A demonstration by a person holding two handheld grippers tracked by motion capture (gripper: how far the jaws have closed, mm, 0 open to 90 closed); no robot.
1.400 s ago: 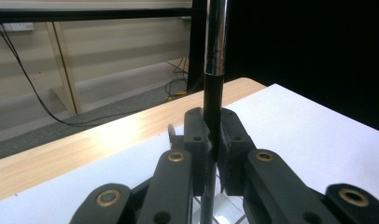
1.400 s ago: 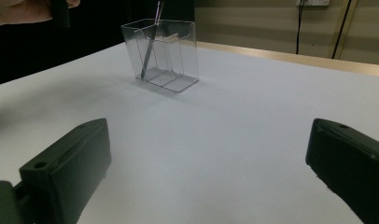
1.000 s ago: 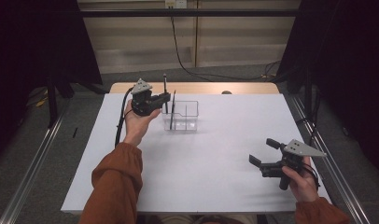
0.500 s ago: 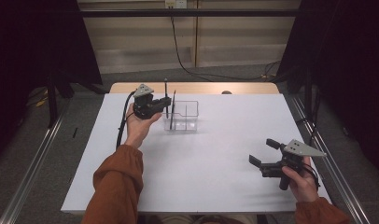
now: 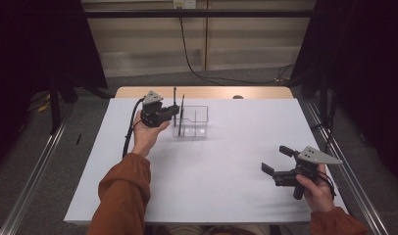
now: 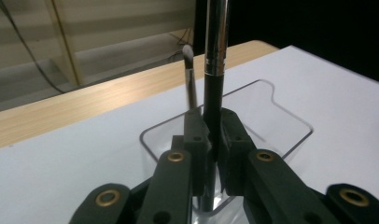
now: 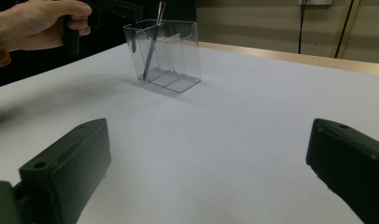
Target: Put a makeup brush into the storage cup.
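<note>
High view: we are seeing left gripper (image 5: 173, 111) gripping upright black brush (image 5: 175, 99) at left end of clear organizer (image 5: 198, 122) on white table (image 5: 211, 166); right gripper (image 5: 276, 160) hovering well apart, near right edge, jaws spread, grasping nothing.

Left gripper view: jaws clenching brush handle (image 6: 212, 93) (second, thinner brush (image 6: 190, 79) standing just behind, inside organizer (image 6: 271, 107)).

Right gripper view: we are looking between spread jaws toward organizer (image 7: 178, 51); thin brush (image 7: 152, 42) leaning inside it.

A black-handled brush with a silver ferrule (image 6: 214, 70) stands upright at the centre of the left gripper view, its lower end inside a clear plastic organizer (image 5: 194, 122) at upper centre of the high view, beside a leaning second, thinner brush (image 6: 191, 77).
</note>
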